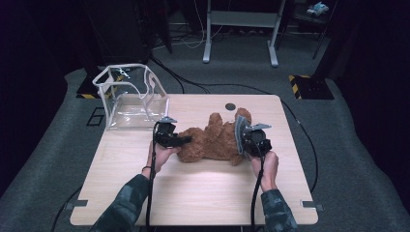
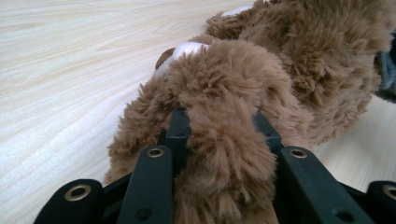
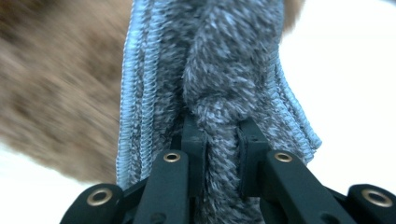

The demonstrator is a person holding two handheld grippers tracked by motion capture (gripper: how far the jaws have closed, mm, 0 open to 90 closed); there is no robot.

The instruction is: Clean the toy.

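Observation:
A brown plush teddy bear (image 1: 211, 140) lies on the light wooden table (image 1: 193, 188). My left gripper (image 1: 181, 140) is shut on a furry limb of the bear (image 2: 224, 140) at its left end. My right gripper (image 1: 244, 140) is shut on a grey knitted cloth (image 1: 240, 130) at the bear's right side; in the right gripper view the bunched grey fabric (image 3: 219, 84) sits pinched between the jaws, with brown fur (image 3: 56, 84) blurred behind it. Whether the cloth is attached to the bear I cannot tell.
A clear plastic bag with white trim (image 1: 130, 96) stands open at the table's back left corner. A small dark round disc (image 1: 230, 106) sits near the back edge. Cables (image 1: 300, 125) run across the grey floor, and a desk frame (image 1: 240, 29) stands beyond.

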